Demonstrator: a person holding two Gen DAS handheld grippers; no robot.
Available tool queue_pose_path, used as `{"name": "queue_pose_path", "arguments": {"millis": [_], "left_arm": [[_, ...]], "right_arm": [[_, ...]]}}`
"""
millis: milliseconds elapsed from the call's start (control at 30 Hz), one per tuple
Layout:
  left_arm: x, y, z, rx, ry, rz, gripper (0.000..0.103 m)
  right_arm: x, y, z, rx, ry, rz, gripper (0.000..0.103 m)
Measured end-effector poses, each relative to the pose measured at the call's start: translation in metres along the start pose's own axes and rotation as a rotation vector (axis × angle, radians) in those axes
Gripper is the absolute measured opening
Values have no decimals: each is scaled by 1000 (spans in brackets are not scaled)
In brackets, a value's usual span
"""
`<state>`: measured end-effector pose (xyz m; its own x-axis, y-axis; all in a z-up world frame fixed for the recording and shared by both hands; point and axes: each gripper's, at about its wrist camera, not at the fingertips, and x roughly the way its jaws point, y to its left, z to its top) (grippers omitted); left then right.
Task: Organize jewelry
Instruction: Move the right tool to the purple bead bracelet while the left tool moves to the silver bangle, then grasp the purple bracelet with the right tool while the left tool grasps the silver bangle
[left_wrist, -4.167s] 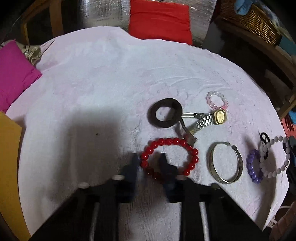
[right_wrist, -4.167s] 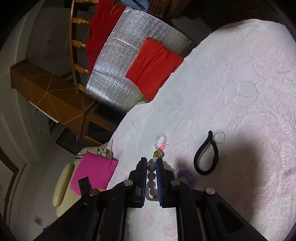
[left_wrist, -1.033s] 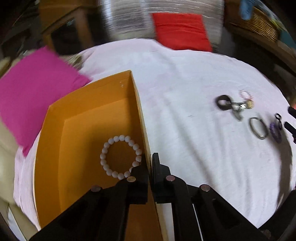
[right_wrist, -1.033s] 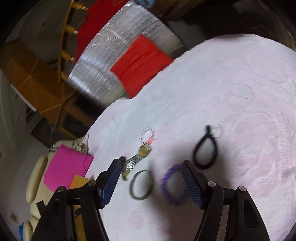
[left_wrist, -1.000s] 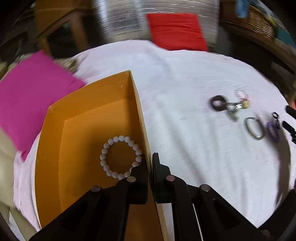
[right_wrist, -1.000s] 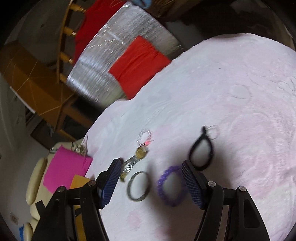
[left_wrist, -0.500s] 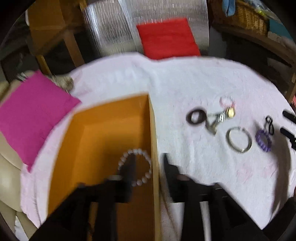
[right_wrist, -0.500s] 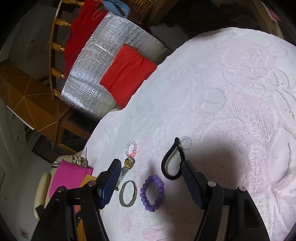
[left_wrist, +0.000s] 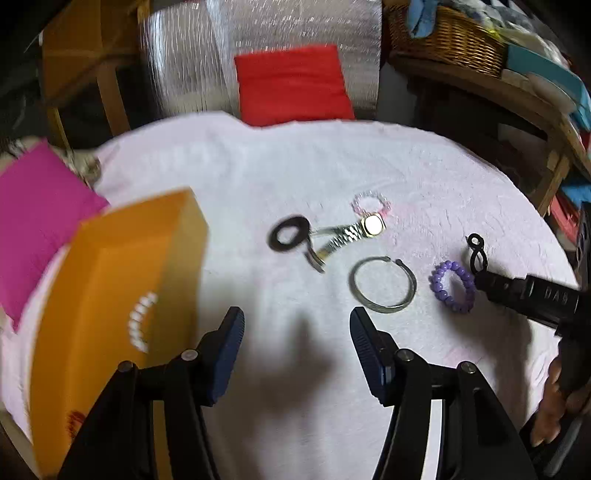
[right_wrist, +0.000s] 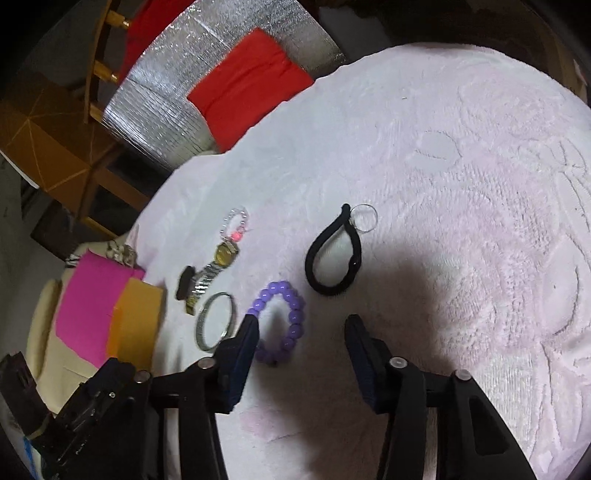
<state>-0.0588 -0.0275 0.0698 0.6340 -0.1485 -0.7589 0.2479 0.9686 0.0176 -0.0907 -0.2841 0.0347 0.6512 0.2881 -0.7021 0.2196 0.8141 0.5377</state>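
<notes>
Both of my claws are spread wide and hold nothing. My right claw (right_wrist: 301, 332) hangs low over the pink cloth of the bench (right_wrist: 461, 184), and the purple bead bracelet (right_wrist: 280, 321) lies nearest, its left side just beside my left finger, the rest inside the gap. I judge it light and floppy, beads on a stretchy cord, round and a little slippery, so I would close across one side of the loop, pinching a bead or two against the cloth, not try to span the whole ring.

My left claw (left_wrist: 295, 328) hovers above bare cloth with the orange box (left_wrist: 110, 295) at its left; a string of pale beads (left_wrist: 140, 321) shows inside, blurred.

A little further out lies the silver bangle (left_wrist: 382, 284), stiff and thin, likely to skate if nipped on its edge; I would grip across its band. Beyond the purple beads sits the black cord loop (right_wrist: 332, 254) with a small wire ring at its top, soft and easy to pinch anywhere.

Further still are the watch (left_wrist: 371, 226) with its metal strap, heavier than the rest, a dark flat ring (left_wrist: 288, 238) touching it, and the small pink bead bracelet (left_wrist: 369, 204) farthest off.
</notes>
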Motion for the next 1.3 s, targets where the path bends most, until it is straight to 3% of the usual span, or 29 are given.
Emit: {"name": "queue_pose_path", "arguments": {"millis": [133,233,300,467,667,1167,1300], "left_arm": [[13,-9,4,-50,26,-51,60],[24,-18,11,-61,44,-80,60],[30,-23,14,-67,58,-88,58],[46,-43,14,-40,93,-130,58],[59,-58,13,-5,108,-112,60],[62,-60,10,19,56,-110,60],[51,-53,7,3,39,-92,60]], "right_arm": [[8,15,-4,-131,-11,-87,37],[10,24,-8,-214,-22,-150,20],[9,24,-7,-217,-26,-137,14],[3,9,1,-130,-34,-60,10],[6,5,3,-99,-17,-39,10],[10,-9,7,0,9,22,11],[11,-8,6,-5,9,25,17]]}}
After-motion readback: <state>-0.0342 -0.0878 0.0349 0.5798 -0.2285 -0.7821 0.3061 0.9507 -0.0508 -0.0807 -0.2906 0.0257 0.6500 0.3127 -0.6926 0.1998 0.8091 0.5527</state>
